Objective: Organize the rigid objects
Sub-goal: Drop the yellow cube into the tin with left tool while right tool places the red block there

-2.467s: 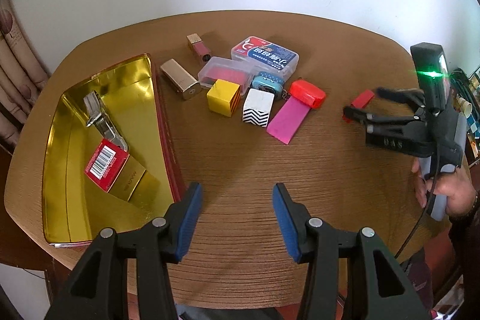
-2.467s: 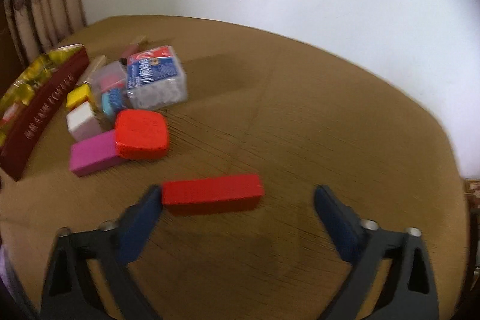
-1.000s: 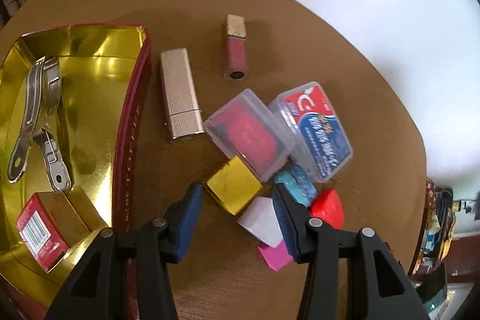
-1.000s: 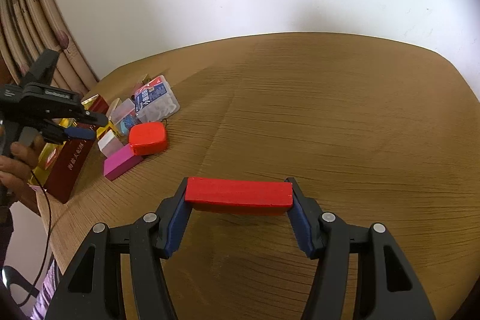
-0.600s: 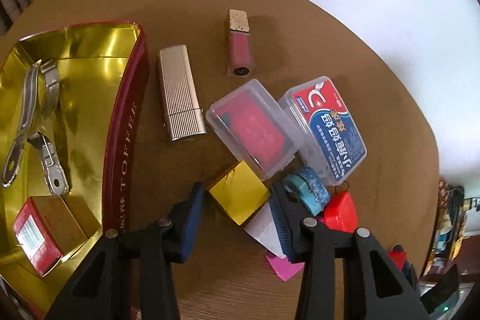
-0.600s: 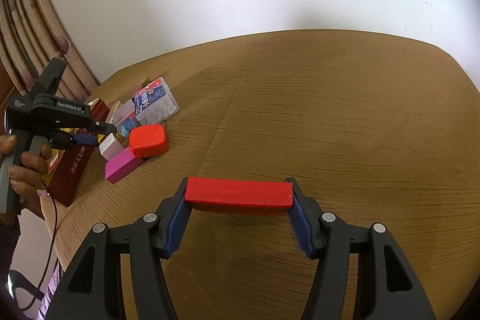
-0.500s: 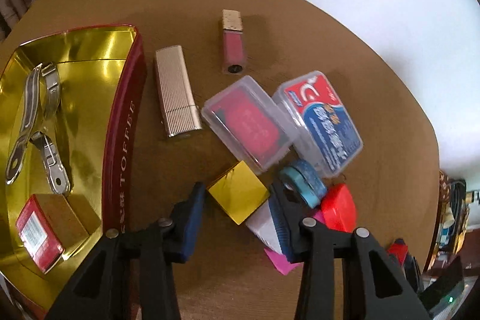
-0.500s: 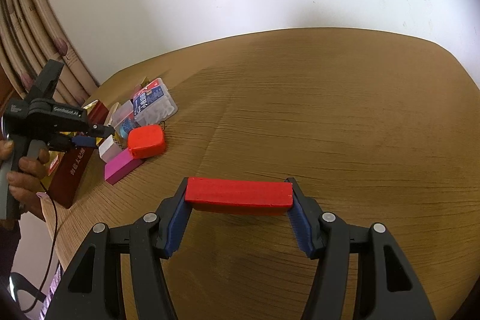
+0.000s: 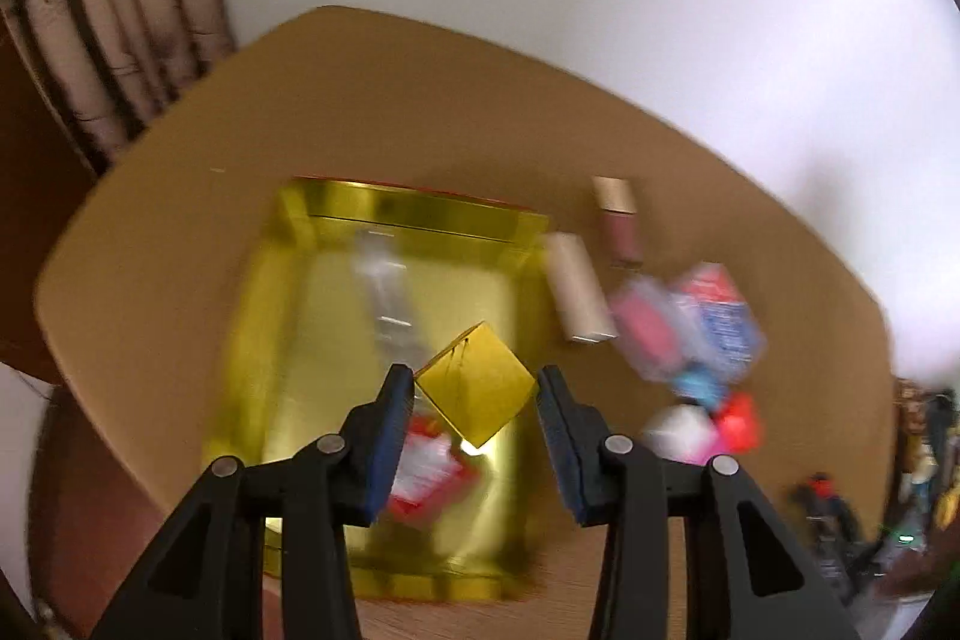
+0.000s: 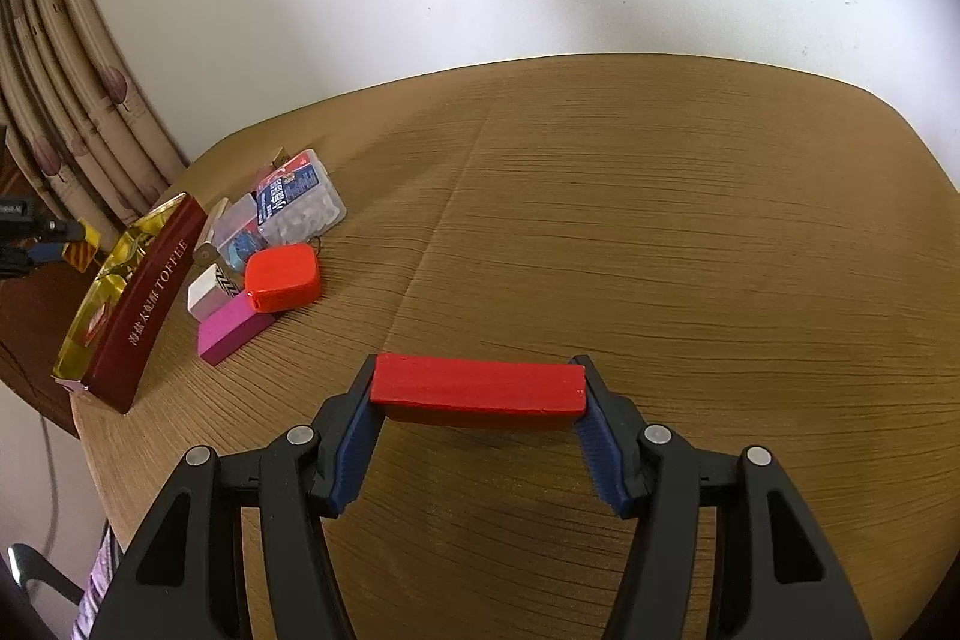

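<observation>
My left gripper [image 9: 474, 403] is shut on a yellow cube [image 9: 474, 388], its blue pads pressing on two opposite corners. It holds the cube in the air above the open gold tin [image 9: 414, 214]. The left wrist view is blurred by motion. In the right wrist view the same cube [image 10: 84, 244] hangs at the far left, beyond the tin's dark red wall [image 10: 150, 298]. My right gripper [image 10: 477, 388] is shut on a long red block [image 10: 477, 391], held crosswise just above the wooden table [image 10: 660, 220].
Inside the tin lie a red-labelled box [image 9: 420, 472] and a blurred metal piece [image 9: 384, 292]. Right of the tin sit a gold case [image 9: 579, 292], a pink tube [image 9: 621, 226], clear plastic boxes [image 10: 300, 196], a white zigzag cube [image 10: 210, 289], a red rounded case [image 10: 282, 277] and a pink block [image 10: 231, 334].
My left gripper closed on the yellow cube, lifted it out of the cluster and carried it left, over the gold tin. My right gripper and its red block stayed still.
</observation>
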### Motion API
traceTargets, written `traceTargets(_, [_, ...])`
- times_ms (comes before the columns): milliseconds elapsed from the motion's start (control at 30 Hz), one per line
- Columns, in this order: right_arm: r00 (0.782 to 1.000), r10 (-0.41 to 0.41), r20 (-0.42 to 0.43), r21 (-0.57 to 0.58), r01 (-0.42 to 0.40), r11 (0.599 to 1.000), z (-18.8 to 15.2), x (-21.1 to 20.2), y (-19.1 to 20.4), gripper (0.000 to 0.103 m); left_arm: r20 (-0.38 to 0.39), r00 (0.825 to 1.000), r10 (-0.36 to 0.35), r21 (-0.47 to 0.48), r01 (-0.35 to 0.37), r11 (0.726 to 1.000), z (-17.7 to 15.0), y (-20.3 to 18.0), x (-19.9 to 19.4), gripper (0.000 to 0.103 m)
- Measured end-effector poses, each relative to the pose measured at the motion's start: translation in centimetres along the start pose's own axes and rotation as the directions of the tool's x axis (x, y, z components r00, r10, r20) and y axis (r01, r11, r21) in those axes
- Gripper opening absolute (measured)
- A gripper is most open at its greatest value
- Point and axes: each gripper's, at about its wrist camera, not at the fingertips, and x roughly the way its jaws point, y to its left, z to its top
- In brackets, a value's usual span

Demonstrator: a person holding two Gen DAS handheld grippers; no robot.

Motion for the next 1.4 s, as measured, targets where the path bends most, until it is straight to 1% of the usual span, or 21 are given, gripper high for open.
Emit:
traceTargets(33, [1.000, -0.005, -0.001, -0.001, 0.005, 1.000, 0.0, 0.0, 0.1, 0.057, -0.012, 0.999, 0.040, -0.004, -0.040, 0.999, 0.6, 1.3, 1.0, 0.043])
traceTargets(100, [1.000, -0.015, -0.008, -0.006, 0.015, 1.000, 0.0, 0.2, 0.2, 0.057, -0.038, 0.997, 0.060, 0.018, -0.059, 0.998, 1.2, 2.5, 2.6, 0.043])
traceTargets(133, [1.000, -0.019, -0.012, -0.010, 0.019, 1.000, 0.0, 0.3, 0.3, 0.057, -0.039, 0.996, 0.077, 0.024, -0.076, 0.997, 1.3, 2.3, 3.7, 0.043])
traceTargets(200, [0.999, -0.028, -0.020, -0.015, 0.028, 0.999, 0.0, 0.5, 0.4, 0.057, -0.039, 0.992, 0.122, 0.034, -0.121, 0.992, 1.3, 2.6, 4.5, 0.043])
traceTargets(300, [0.999, -0.035, -0.027, -0.017, 0.035, 0.999, 0.0, 0.6, 0.5, 0.057, -0.051, 0.990, 0.130, 0.058, -0.127, 0.990, 1.8, 2.7, 6.2, 0.044])
traceTargets(367, [0.999, -0.042, -0.034, -0.021, 0.042, 0.999, 0.0, 0.8, 0.6, 0.057, -0.033, 0.989, 0.144, 0.082, -0.141, 0.987, 1.9, 2.3, 6.8, 0.044])
traceTargets(433, [0.998, -0.053, -0.037, -0.028, 0.052, 0.998, 0.0, 0.9, 0.7, 0.057, -0.015, 0.984, 0.177, 0.121, -0.174, 0.977, 2.1, 1.6, 7.2, 0.044])
traceTargets(500, [0.997, -0.062, -0.037, -0.037, 0.061, 0.997, 0.1, 1.2, 1.0, 0.056, 0.018, 0.975, 0.221, 0.151, -0.221, 0.963, 1.7, 1.1, 6.7, 0.044])
traceTargets(533, [0.997, -0.063, -0.035, -0.038, 0.062, 0.997, 0.1, 1.1, 1.0, 0.056, 0.037, 0.973, 0.227, 0.159, -0.230, 0.960, 1.3, 0.8, 6.2, 0.044])
traceTargets(567, [0.997, -0.064, -0.033, -0.036, 0.063, 0.997, 0.2, 1.1, 0.9, 0.056, 0.052, 0.974, 0.222, 0.158, -0.227, 0.961, 0.9, 0.7, 5.6, 0.044])
traceTargets(667, [0.998, -0.053, -0.038, -0.029, 0.052, 0.998, 0.3, 0.9, 0.7, 0.056, 0.134, 0.980, 0.146, 0.113, -0.162, 0.980, -0.8, 0.9, 2.0, 0.044])
traceTargets(733, [0.998, -0.053, -0.036, -0.025, 0.052, 0.998, 0.4, 0.6, 0.8, 0.056, 0.183, 0.977, 0.113, 0.085, -0.130, 0.988, -2.4, 1.6, -0.4, 0.045])
traceTargets(833, [1.000, -0.021, -0.017, -0.017, 0.021, 1.000, 1.1, -0.8, 1.8, 0.056, 0.236, 0.969, 0.069, 0.063, -0.086, 0.994, -5.5, 3.1, -3.2, 0.045])
traceTargets(933, [0.999, 0.049, 0.004, -0.033, -0.049, 0.998, 3.0, -2.4, 4.5, 0.056, 0.279, 0.956, 0.086, 0.037, -0.100, 0.994, -8.8, 4.1, -5.0, 0.046])
traceTargets(1033, [0.992, 0.123, 0.012, -0.106, -0.121, 0.987, 5.5, -3.4, 9.2, 0.056, 0.287, 0.950, 0.123, 0.009, -0.131, 0.991, -11.4, 5.9, -5.1, 0.047])
traceTargets(1100, [0.983, 0.184, -0.002, -0.170, -0.182, 0.969, 7.3, -3.2, 13.2, 0.056, 0.281, 0.951, 0.127, -0.005, -0.131, 0.991, -12.0, 7.2, -4.8, 0.047])
traceTargets(1167, [0.966, 0.256, -0.046, -0.243, -0.259, 0.935, 9.2, -2.0, 18.2, 0.056, 0.278, 0.950, 0.142, -0.028, -0.140, 0.990, -12.3, 8.2, -4.4, 0.047])
traceTargets(1200, [0.959, 0.274, -0.066, -0.272, -0.282, 0.920, 9.9, -1.3, 20.1, 0.056, 0.274, 0.951, 0.142, -0.041, -0.136, 0.990, -12.2, 8.8, -4.2, 0.047])
traceTargets(1267, [0.953, 0.282, -0.112, -0.370, -0.303, 0.878, 11.0, 0.9, 25.0, 0.056, 0.274, 0.954, 0.120, -0.061, -0.107, 0.992, -12.4, 9.4, -3.8, 0.047])
traceTargets(1333, [0.944, 0.286, -0.166, -0.424, -0.331, 0.843, 11.5, 3.3, 28.4, 0.056, 0.277, 0.953, 0.123, -0.072, -0.107, 0.992, -12.5, 9.9, -3.6, 0.047])
traceTargets(1400, [0.946, 0.250, -0.208, -0.479, -0.321, 0.817, 11.6, 6.0, 31.3, 0.056, 0.282, 0.951, 0.128, -0.067, -0.114, 0.991, -12.6, 10.0, -3.5, 0.047])
